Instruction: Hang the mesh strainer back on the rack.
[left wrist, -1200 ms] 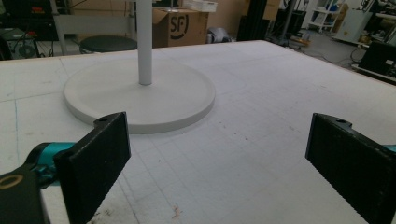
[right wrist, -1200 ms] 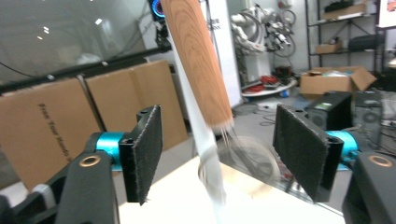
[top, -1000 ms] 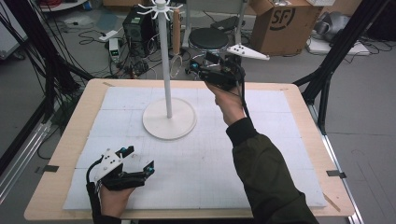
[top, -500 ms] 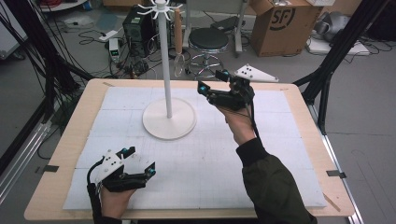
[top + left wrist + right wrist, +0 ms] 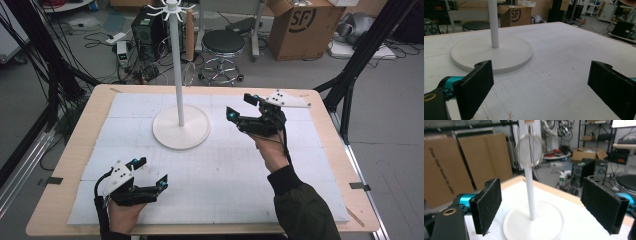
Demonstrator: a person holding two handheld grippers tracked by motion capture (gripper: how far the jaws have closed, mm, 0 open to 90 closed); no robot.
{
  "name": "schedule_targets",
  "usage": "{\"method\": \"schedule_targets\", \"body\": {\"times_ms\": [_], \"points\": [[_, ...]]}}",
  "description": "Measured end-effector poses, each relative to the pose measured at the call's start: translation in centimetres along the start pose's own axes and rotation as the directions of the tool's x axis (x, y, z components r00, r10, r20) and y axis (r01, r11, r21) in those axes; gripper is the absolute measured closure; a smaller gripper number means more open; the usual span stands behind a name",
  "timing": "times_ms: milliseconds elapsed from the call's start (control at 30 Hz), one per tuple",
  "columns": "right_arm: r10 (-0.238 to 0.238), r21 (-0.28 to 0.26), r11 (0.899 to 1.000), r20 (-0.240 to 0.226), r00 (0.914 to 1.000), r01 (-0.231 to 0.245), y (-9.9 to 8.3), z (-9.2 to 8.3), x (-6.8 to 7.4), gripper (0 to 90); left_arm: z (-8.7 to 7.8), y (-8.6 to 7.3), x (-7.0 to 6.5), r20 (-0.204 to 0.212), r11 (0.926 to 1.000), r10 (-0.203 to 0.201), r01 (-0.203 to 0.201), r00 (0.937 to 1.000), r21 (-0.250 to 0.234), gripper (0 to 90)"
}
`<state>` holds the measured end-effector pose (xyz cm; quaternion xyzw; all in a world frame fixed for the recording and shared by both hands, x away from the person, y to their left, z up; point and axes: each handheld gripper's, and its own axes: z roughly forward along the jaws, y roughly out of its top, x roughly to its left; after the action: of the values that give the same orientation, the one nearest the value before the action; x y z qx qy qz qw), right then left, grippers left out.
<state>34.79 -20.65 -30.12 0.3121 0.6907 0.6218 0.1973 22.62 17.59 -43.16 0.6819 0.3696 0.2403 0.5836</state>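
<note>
Hanging from the white stand [image 5: 180, 120], a strainer [image 5: 529, 150] — beyond the right tongs [image 5: 243, 107], spread apart.

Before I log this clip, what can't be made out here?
- Round strainer: its handle top is cut off by the right gripper view's upper edge, and blur hides the mesh; in the high view it is too small to tell.
- Stand: the left gripper view's top edge cuts off the pole.
- Left gripper: one of the fingers hides some of the mat.
</note>
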Motion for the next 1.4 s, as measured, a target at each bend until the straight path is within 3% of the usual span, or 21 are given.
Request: {"method": "schedule_targets", "body": {"times_ms": [367, 600, 967, 1300, 1400], "points": [[-0.012, 0.075, 0.997, 0.058, 0.9982, 0.008, -4.2, -3.8, -1.6, 15.1, -0.1, -0.1, 0.1, 0.007, 0.9998, -0.015, 0.015, 0.9999, -0.009, 7.2], [-0.005, 0.142, 0.990, 0.055, 0.9985, -0.003, -6.8, -5.8, -2.4, 13.6, -0.1, -0.2, 0.3, 0.058, 0.9976, -0.062, 0.064, 0.9964, -0.028, 7.2], [0.016, 0.138, 0.990, 0.086, 0.9962, -0.028, -9.5, -8.8, -2.9, 13.0, 0.2, -0.3, 0.3, 0.073, 0.9976, -0.065, 0.066, 0.9952, -0.020, 7.1], [-0.009, 0.137, 0.991, 0.096, 0.9954, -0.005, -12.0, -11.0, -2.3, 13.0, 0.4, -0.3, 0.1, 0.094, 0.9981, -0.057, 0.059, 0.9939, -0.018, 7.1], [0.009, 0.137, 0.990, 0.098, 0.9951, -0.022, -13.0, -11.6, -2.5, 13.0, 0.6, -0.3, 0.0, 0.104, 0.9985, -0.053, 0.054, 0.9931, -0.009, 7.1]]}}
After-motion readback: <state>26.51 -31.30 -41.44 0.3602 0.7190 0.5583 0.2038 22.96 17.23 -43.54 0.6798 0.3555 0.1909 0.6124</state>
